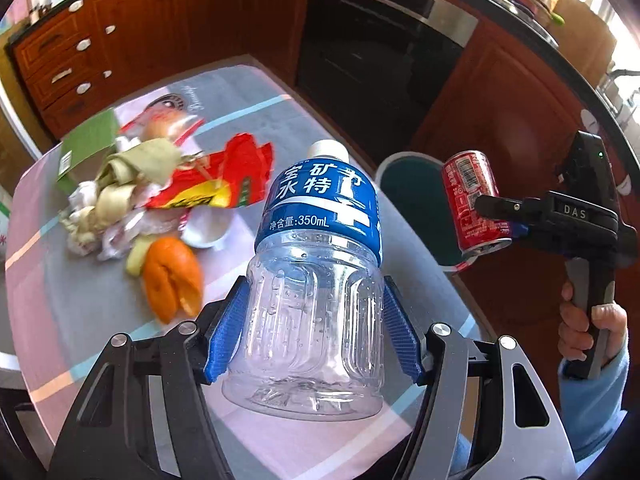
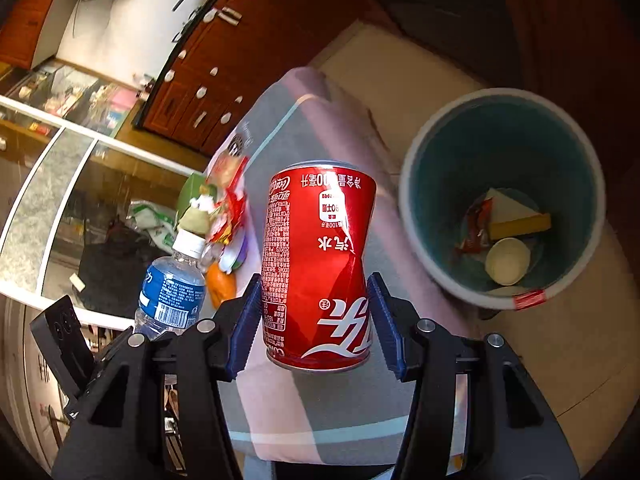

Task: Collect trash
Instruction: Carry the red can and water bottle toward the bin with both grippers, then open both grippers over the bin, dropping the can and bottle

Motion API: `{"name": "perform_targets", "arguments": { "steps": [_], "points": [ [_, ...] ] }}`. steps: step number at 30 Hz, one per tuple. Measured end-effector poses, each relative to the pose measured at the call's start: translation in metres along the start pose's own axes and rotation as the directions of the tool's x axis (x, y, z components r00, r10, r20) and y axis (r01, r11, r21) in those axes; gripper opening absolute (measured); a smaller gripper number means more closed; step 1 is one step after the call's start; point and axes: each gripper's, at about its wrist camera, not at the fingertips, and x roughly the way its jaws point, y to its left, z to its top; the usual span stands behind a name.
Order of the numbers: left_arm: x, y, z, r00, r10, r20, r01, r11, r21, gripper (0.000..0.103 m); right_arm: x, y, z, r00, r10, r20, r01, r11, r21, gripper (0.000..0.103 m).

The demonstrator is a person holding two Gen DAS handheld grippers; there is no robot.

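Left wrist view, left to right. A heap of rubbish point(image 1: 136, 184) lies on the left part of the surface point(image 1: 60, 300): a green carton point(image 1: 86, 148), crumpled tissue, pale peelings, a red and yellow snack wrapper point(image 1: 216, 180) and a small white cup. An orange peel point(image 1: 172, 284) is seen at the near edge of the heap. The heap is slightly blurred.

At centre, a clear empty water bottle point(image 1: 316, 272) with a blue label and white cap is pinched low on its body by the left gripper point(image 1: 316, 328); both blue pads are pressed against its sides, and it is held off the surface. Beyond it, past the surface's far right edge, part of the bin point(image 1: 416, 200) is visible, its nearer portion hidden by the bottle and the can.

At right, a dented red can point(image 1: 474, 204) is clamped between the jaws of the right gripper point(image 1: 492, 216), whose handle is held by a hand point(image 1: 592, 328) in a light blue sleeve.

Right wrist view, left to right. The bottle and heap appear at left. The can is gripped at centre over the surface edge. The bin stands on the floor at right, with a wrapper, a yellow-edged wedge and a pale cup inside.
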Motion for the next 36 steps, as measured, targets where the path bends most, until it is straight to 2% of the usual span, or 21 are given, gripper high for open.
{"name": "perform_targets", "arguments": {
  "steps": [5,10,16,20,23,29,36],
  "points": [
    [0.048,-0.055,0.031,0.997,-0.051,-0.056,0.055,0.996,0.073,0.066,-0.026,-0.055,0.013,0.997,-0.056,0.050,0.052,0.995,0.090,0.051],
    [0.098,-0.102,0.054,0.987,-0.084,-0.134,0.101,0.987,0.124,0.066,-0.036,-0.093,0.018,0.994,-0.096,0.058,0.085,0.983,0.163,0.051],
    [0.148,-0.139,0.066,0.974,-0.094,-0.206,0.126,0.981,0.149,0.066,-0.040,-0.120,0.023,0.990,-0.130,0.047,0.117,0.972,0.206,0.051],
    [0.174,-0.145,0.063,0.960,-0.083,-0.268,0.129,0.979,0.156,0.067,-0.038,-0.127,0.022,0.990,-0.137,0.042,0.125,0.968,0.219,0.051],
    [0.179,-0.145,0.061,0.957,-0.079,-0.279,0.127,0.979,0.158,0.069,-0.033,-0.130,0.022,0.990,-0.139,0.033,0.128,0.966,0.227,0.051],
    [0.173,-0.141,0.068,0.966,-0.085,-0.245,0.121,0.983,0.136,0.078,-0.024,-0.129,0.025,0.990,-0.140,0.014,0.134,0.966,0.223,0.051],
    [0.158,-0.127,0.059,0.972,-0.098,-0.215,0.123,0.987,0.107,0.089,-0.017,-0.125,0.028,0.989,-0.149,0.002,0.145,0.967,0.211,0.051]
  ]
}}
